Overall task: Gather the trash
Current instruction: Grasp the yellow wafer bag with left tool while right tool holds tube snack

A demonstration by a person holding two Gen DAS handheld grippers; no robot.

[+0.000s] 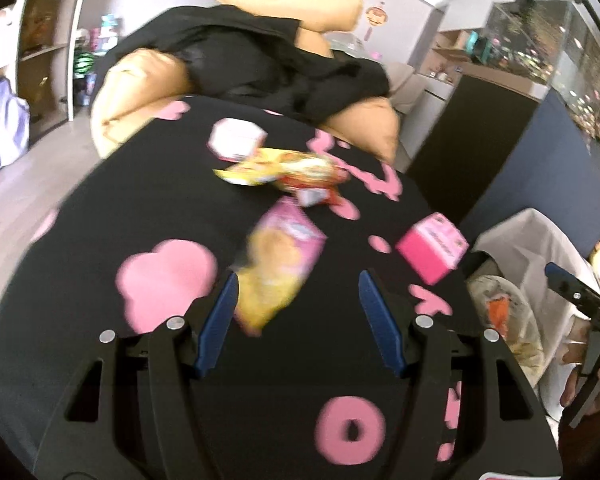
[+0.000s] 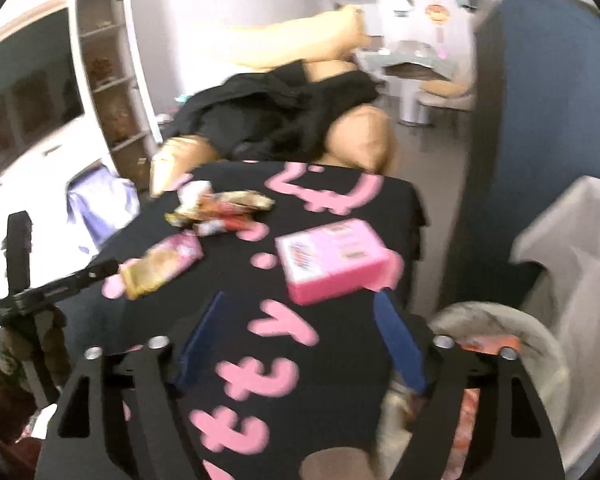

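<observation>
Both claws (image 1: pixel 298 280) (image 2: pixel 302 300) angled downward (empty).

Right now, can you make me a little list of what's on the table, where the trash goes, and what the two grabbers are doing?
table: black cloth with pink shapes
trash still on it: pink and yellow snack bag, crumpled yellow and red wrappers, pink box, small white box
bin: trash bag beside the table, wrappers already inside
left gripper: open, empty, snack bag just ahead of its fingers
right gripper: open, empty, near the pink box
</observation>
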